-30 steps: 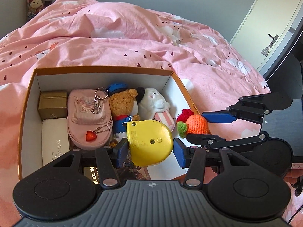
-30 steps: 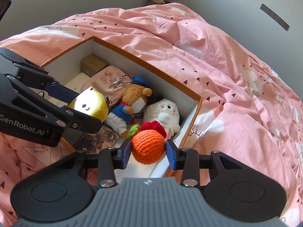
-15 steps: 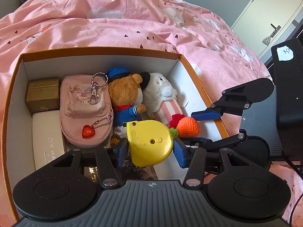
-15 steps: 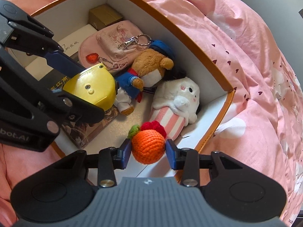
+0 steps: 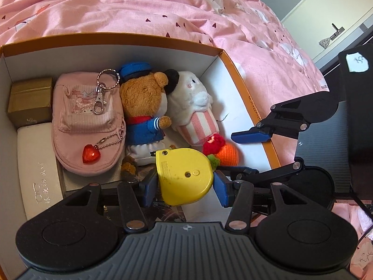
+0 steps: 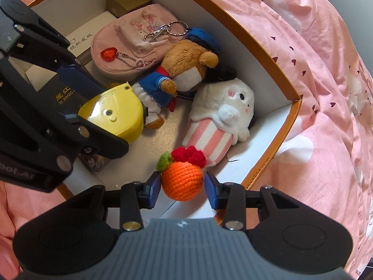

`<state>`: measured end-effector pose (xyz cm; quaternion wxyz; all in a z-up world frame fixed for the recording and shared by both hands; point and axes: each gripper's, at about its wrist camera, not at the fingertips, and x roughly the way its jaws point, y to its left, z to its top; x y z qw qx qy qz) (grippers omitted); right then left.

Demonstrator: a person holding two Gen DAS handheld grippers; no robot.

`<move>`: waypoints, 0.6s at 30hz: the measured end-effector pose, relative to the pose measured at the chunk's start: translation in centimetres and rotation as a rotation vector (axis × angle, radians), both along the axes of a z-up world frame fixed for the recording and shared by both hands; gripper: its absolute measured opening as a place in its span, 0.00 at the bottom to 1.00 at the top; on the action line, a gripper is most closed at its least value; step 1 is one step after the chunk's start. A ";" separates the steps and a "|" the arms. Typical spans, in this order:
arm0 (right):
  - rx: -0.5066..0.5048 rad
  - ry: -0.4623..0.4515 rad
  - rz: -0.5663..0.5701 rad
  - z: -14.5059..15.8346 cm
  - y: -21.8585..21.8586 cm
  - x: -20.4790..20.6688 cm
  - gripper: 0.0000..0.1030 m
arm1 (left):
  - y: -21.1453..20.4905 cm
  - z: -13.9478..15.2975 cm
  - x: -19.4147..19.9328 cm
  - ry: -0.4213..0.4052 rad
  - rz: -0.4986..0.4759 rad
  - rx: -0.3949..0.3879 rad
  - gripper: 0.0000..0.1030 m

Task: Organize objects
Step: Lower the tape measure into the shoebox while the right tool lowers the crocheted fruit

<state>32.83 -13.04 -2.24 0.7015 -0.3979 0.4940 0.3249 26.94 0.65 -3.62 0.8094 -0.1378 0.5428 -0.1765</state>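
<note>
An orange-rimmed cardboard box (image 5: 247,98) (image 6: 256,53) lies open on the bed. My left gripper (image 5: 184,186) (image 6: 93,107) is shut on a yellow plastic case (image 5: 184,175) (image 6: 114,119) and hangs over the box's near side. Just to its right, my right gripper (image 6: 183,186) (image 5: 235,154) is shut on a crocheted orange fruit (image 6: 181,182) (image 5: 227,155) with a red and green tuft. It sits low over the white box floor, beside a white plush (image 6: 223,116) in a pink-striped cup.
Inside the box lie a pink pouch (image 5: 86,121) with a keyring and red heart charm, a sailor bear plush (image 5: 144,107), a gold box (image 5: 30,100), a white case (image 5: 35,163) and a dark book (image 6: 63,93). Pink duvet (image 5: 163,11) surrounds it. A black object (image 5: 359,116) stands right.
Both grippers have sunk toward the box and tipped downward, each still holding its object. The crocheted orange has moved from over the box's right rim to inside, near the striped plush.
</note>
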 end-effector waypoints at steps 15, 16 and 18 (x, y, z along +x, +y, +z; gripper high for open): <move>0.029 -0.101 0.083 2.5 -1.4 -2.2 0.46 | -2.5 -2.4 1.7 0.128 0.021 0.027 0.57; 0.025 -0.114 0.104 2.4 -1.5 -2.4 0.47 | -2.5 -2.5 1.6 0.134 0.029 0.030 0.57; 0.022 -0.121 0.131 2.3 -1.6 -2.8 0.49 | -2.6 -2.8 1.5 0.149 0.037 0.026 0.57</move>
